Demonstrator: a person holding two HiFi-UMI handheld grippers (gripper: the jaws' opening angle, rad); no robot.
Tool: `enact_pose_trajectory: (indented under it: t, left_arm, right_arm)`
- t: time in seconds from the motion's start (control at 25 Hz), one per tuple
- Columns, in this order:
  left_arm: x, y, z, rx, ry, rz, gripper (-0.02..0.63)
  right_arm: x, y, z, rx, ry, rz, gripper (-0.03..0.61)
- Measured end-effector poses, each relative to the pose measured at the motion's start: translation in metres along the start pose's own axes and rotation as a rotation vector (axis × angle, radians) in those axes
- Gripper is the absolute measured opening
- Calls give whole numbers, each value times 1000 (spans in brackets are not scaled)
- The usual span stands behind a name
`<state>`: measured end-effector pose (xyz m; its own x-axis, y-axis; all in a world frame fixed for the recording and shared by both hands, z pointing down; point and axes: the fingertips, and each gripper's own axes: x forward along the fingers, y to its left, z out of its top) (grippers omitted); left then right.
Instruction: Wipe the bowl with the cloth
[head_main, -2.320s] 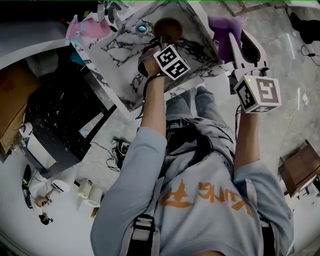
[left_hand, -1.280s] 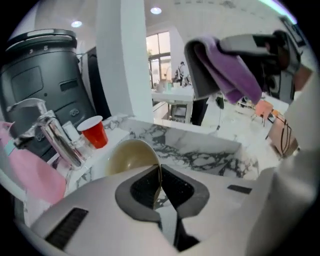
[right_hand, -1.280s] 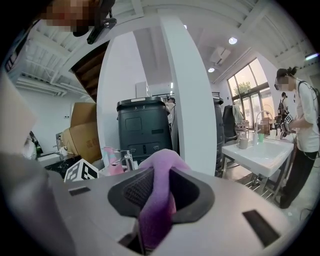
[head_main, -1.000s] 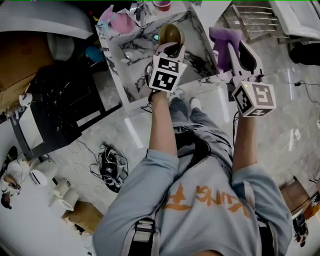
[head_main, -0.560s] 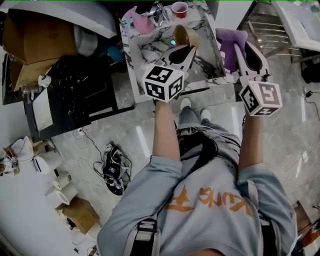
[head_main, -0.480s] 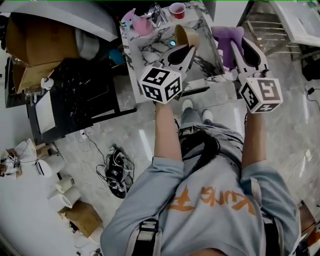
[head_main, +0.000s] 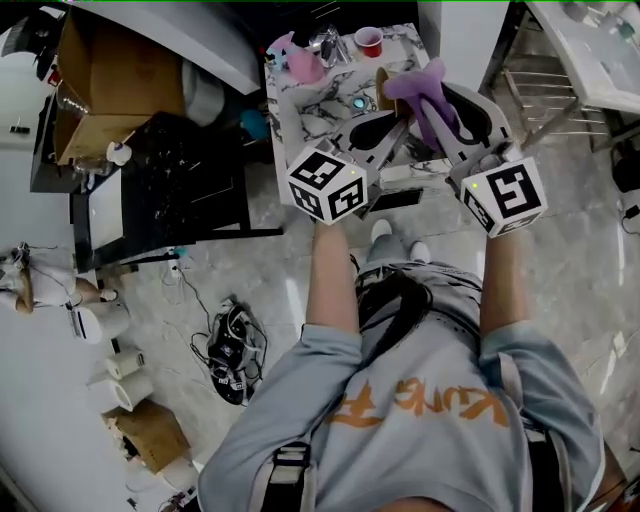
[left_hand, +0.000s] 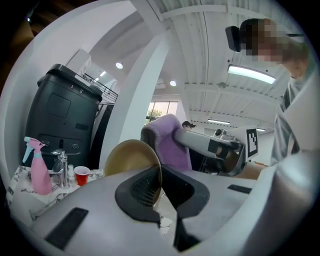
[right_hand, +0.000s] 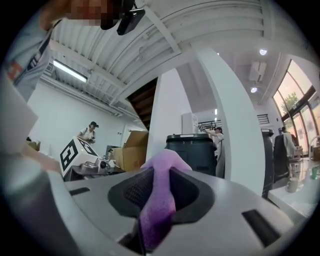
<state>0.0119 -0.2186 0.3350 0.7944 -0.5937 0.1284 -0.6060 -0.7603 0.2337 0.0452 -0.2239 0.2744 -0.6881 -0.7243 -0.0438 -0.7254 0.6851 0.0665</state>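
A: So, the left gripper (left_hand: 160, 184) first: what have its jaws got?

B: They stand nearly together, pinched on the rim of the bowl (left_hand: 129, 157), one ribbed pad on each face of its thin wall.

A: And how does the bowl look?

B: It is brown-gold, shallow and round, with a dull sheen. It stands on edge, the disc of it spreading left from the jaws (in the head view it is only a narrow brown sliver). Whether I am seeing its inside or its underside, I cannot tell.

A: The right gripper (right_hand: 156, 197)?

B: Its jaws are clamped on the cloth (right_hand: 165, 167), a soft purple one. A fold runs down between the pads and a rounded bunch sticks out past the tips.

A: Do bowl and cloth meet?

B: The bunch sits right at the bowl's upper right edge. Whether it presses on the bowl, I cannot tell.

A: Where is all this?

B: Both are held in the air in front of the person, over the marbled table (head_main: 305, 100). At that table's far end stand a pink spray bottle (left_hand: 39, 170), a chrome tap (left_hand: 61, 167) and a red cup (left_hand: 81, 175), well apart from the bowl. A black bin (left_hand: 57, 120) rises behind them, and a cardboard box (head_main: 105, 85) sits off to the left in the head view.
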Motion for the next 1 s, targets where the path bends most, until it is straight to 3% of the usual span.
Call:
enact_pose_trajectory:
  t: [0.28,0.6,1.0]
  left_arm:
    - [-13,-22,-4,72,55,-99,35]
    - [-18,-51,-8,90,48,-253,40]
    - [-27,-83,-1,74,16,-462,49]
  right_arm:
    - [9,25,2,4,-12,117,104]
    - [7,16,-4,21,-12,118,104]
    - [-3,-8,-5,118,-40,107,104]
